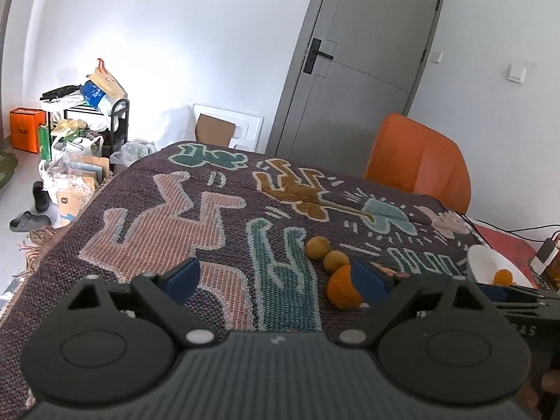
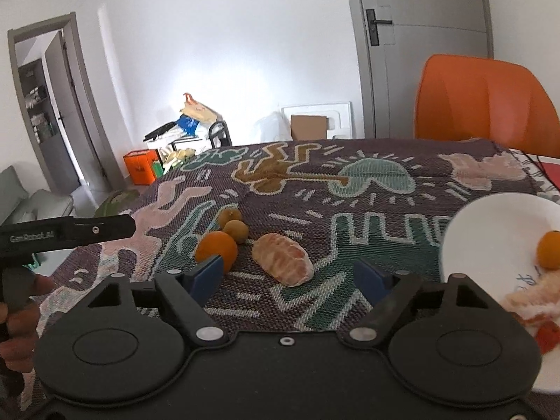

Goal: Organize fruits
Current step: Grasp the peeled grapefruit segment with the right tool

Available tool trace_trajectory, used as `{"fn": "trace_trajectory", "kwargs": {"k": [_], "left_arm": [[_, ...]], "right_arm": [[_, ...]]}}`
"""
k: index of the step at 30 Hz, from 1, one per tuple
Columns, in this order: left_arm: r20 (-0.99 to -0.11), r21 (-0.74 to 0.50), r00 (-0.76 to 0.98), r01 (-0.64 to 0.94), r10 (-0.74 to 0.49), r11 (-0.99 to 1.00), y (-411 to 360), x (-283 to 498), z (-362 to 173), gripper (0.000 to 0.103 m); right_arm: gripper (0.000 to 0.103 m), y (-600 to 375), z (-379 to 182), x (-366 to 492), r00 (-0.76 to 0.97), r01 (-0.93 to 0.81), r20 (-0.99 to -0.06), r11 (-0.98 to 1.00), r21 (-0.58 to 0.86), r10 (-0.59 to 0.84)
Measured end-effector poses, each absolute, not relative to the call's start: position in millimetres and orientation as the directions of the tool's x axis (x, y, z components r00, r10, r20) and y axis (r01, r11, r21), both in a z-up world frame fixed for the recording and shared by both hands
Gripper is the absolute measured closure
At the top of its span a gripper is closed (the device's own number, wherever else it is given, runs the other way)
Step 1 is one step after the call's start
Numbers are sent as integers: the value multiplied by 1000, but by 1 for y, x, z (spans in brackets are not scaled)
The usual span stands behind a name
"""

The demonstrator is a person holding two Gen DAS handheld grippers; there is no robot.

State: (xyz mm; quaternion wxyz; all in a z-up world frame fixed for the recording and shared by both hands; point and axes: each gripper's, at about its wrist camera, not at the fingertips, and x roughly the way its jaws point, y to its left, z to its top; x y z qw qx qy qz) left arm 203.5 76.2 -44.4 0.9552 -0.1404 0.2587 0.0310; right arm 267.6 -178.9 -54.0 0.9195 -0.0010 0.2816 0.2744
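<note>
On the patterned table cloth [image 2: 350, 189] lie an orange [image 2: 216, 249], two small brown fruits [image 2: 236, 231] behind it, and a peeled citrus half [image 2: 282, 263]. My right gripper [image 2: 290, 278] is open and empty, with the peeled half just ahead of its fingers. A white plate [image 2: 490, 241] at the right holds a small orange [image 2: 549, 253] and peel scraps [image 2: 532, 308]. In the left wrist view my left gripper [image 1: 276, 280] is open and empty; the orange [image 1: 343, 292] sits by its right fingertip, and the brown fruits [image 1: 327, 253] lie beyond.
An orange chair [image 2: 486, 105] stands behind the table's far right. A grey door [image 2: 420, 49] is behind it. Bags and a cluttered rack [image 1: 87, 119] sit on the floor at the left. Cables and a small device [image 1: 544, 252] lie at the table's right edge.
</note>
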Motion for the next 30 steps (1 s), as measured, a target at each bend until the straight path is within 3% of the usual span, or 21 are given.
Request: {"fn": "trace_trajectory", "kwargs": {"k": [11, 25, 30], "left_arm": [[-523, -262, 853, -150, -9, 953, 85, 213, -52, 11], [-532, -265, 847, -176, 8, 948, 97, 213, -56, 11], [-531, -267, 847, -174, 5, 948, 97, 213, -56, 11]], "right_arm": [[38, -154, -70, 299, 641, -554, -582, 827, 100, 500], [41, -132, -79, 319, 609, -611, -611, 790, 43, 505], [54, -130, -82, 314, 611, -624, -614, 781, 16, 500]]}}
